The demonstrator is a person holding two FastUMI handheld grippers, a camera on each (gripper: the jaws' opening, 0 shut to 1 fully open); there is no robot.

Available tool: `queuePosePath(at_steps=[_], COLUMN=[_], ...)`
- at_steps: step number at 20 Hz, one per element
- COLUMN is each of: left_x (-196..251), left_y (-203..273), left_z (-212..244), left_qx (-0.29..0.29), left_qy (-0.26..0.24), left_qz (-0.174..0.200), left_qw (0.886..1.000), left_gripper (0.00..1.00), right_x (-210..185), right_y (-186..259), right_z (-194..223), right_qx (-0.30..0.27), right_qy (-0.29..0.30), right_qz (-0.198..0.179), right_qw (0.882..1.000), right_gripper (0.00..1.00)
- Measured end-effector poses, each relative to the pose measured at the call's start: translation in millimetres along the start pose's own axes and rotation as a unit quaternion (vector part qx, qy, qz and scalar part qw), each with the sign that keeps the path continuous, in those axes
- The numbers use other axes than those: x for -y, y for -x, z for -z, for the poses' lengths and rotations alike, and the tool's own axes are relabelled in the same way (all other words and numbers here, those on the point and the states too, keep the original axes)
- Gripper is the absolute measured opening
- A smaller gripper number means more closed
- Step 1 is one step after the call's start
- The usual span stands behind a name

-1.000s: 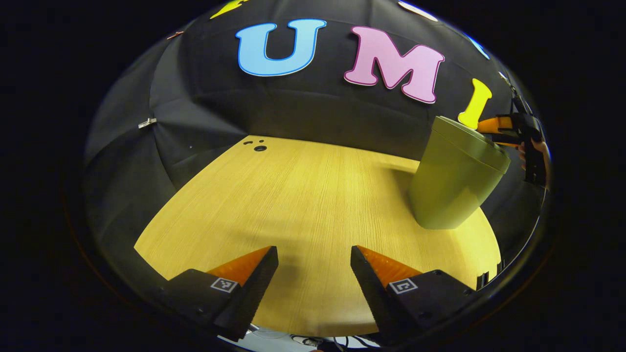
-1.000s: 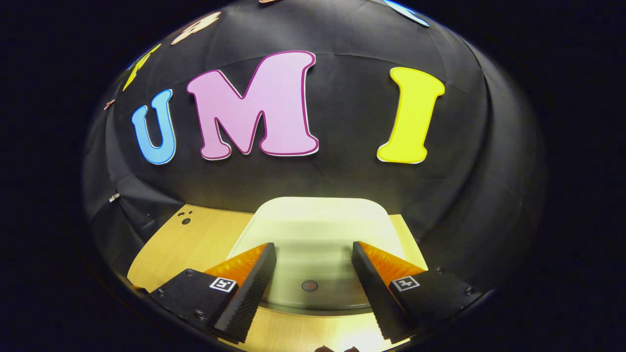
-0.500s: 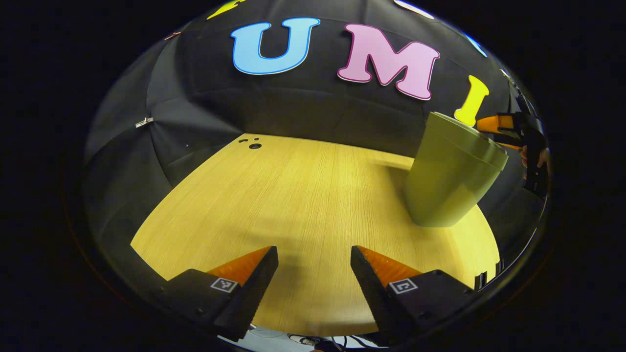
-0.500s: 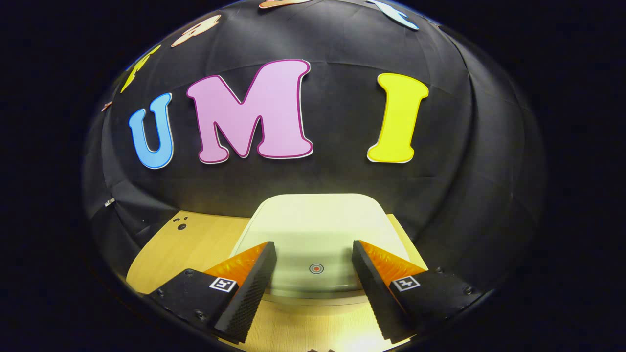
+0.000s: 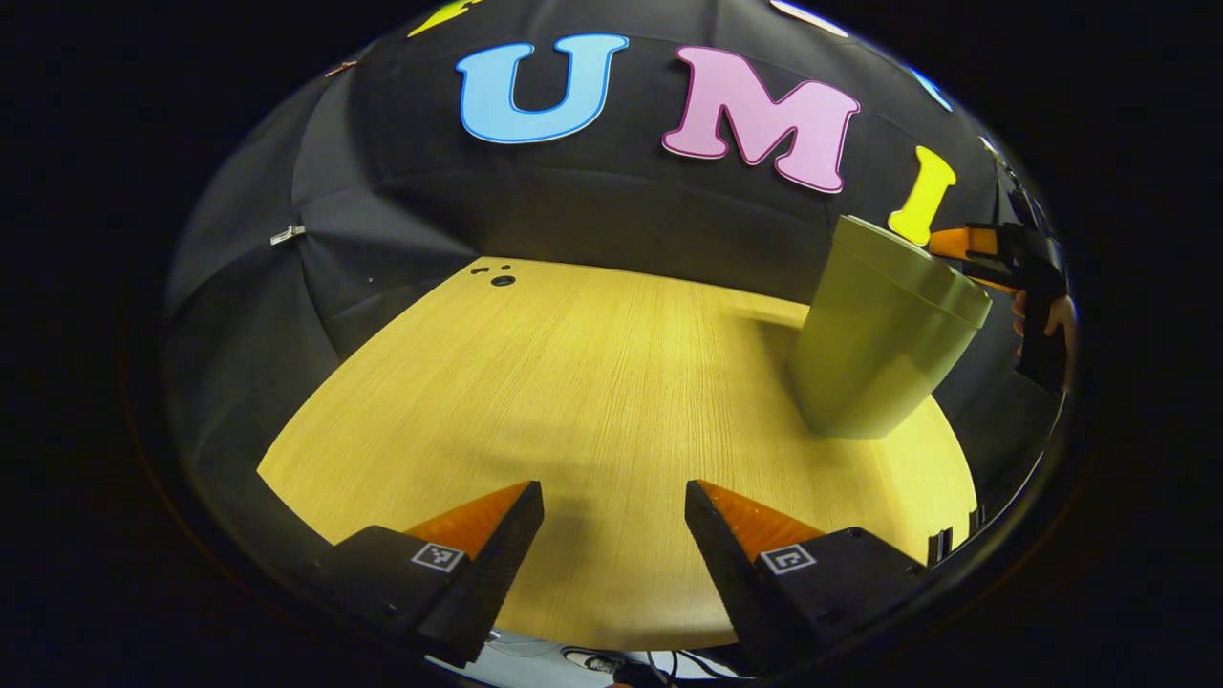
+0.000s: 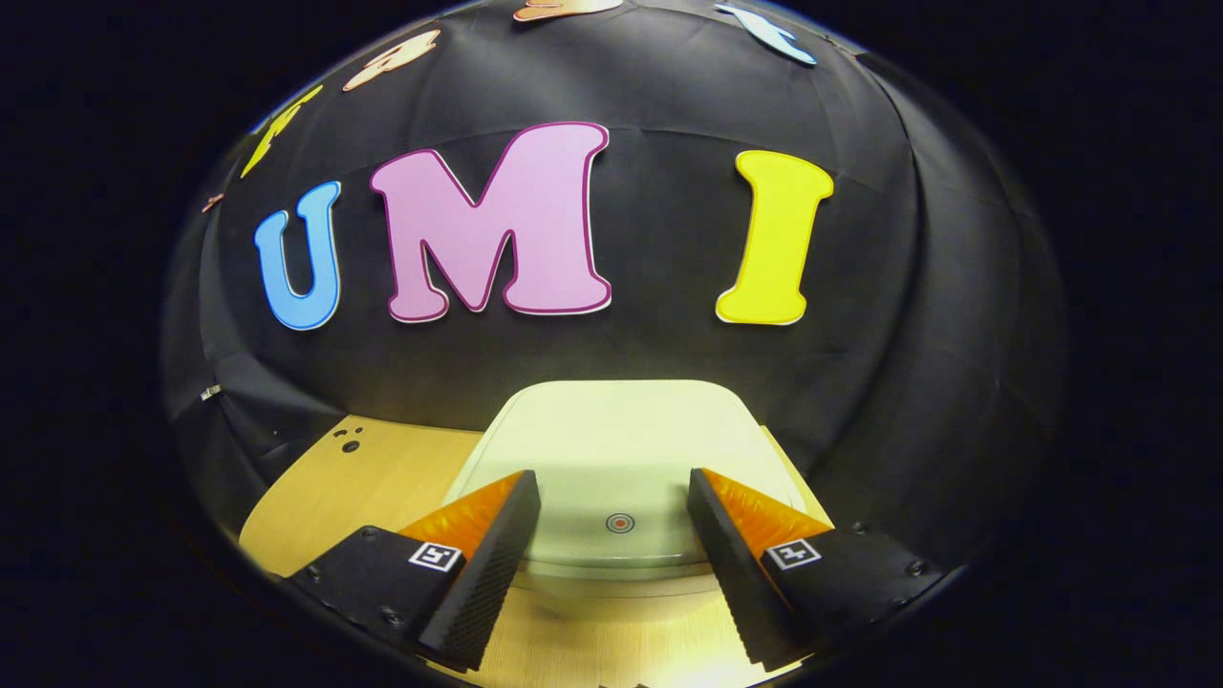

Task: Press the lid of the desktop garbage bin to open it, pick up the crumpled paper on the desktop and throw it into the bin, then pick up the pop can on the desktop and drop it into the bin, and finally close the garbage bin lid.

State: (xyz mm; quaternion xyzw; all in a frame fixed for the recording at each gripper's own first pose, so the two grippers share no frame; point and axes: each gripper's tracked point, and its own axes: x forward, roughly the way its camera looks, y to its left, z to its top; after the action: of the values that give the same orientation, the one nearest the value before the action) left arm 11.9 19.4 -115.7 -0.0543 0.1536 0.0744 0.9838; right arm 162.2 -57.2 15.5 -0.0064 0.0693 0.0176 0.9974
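The pale green garbage bin [image 5: 879, 354] stands on the wooden table [image 5: 592, 382] at the right in the left gripper view, lid shut. In the right gripper view its flat lid [image 6: 621, 449] lies just ahead, a small red press dot [image 6: 620, 523] between the fingertips. My right gripper [image 6: 613, 492] hovers open over the lid's near edge; it is also seen beyond the bin, right gripper [image 5: 965, 250], held by a hand [image 5: 1051, 315]. My left gripper [image 5: 613, 497] is open above bare tabletop, left of the bin.
Small dark holes [image 5: 499, 278] mark the table's far left corner. The black cloth wall closes the back and sides. The table's front edge [image 5: 611, 642] lies just under my left gripper, with cables below it.
The right gripper has drawn back and risen slightly, so the lid and its red dot sit higher between the fingers. The left gripper has barely shifted. Both stay open.
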Motion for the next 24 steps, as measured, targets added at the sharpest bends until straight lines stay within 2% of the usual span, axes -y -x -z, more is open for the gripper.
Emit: queuePosePath(at_steps=[7, 14, 20, 24], left_x=[28, 55, 66, 56], left_y=[6, 37, 77, 83], left_z=[-55, -121, -172, -171], left_qx=[0.067, 0.151, 0.239, 0.247], left_qy=[-0.011, 0.005, -0.012, -0.022], left_qz=[-0.004, -0.021, -0.006, 0.025], left_qw=[0.998, 0.988, 0.971, 0.968], left_gripper=[0.96, 0.96, 0.96, 0.96], right_x=[-1, -12, -26, -39], right_y=[22, 55, 93, 122], right_z=[-8, -35, -21, 0], right_qx=[0.038, 0.096, 0.105, 0.099], right_qy=[0.003, 0.022, 0.04, 0.024], right_qz=[-0.029, -0.087, -0.085, -0.066], right_qw=[0.999, 0.991, 0.99, 0.993], right_gripper=[0.98, 0.98, 0.98, 0.98])
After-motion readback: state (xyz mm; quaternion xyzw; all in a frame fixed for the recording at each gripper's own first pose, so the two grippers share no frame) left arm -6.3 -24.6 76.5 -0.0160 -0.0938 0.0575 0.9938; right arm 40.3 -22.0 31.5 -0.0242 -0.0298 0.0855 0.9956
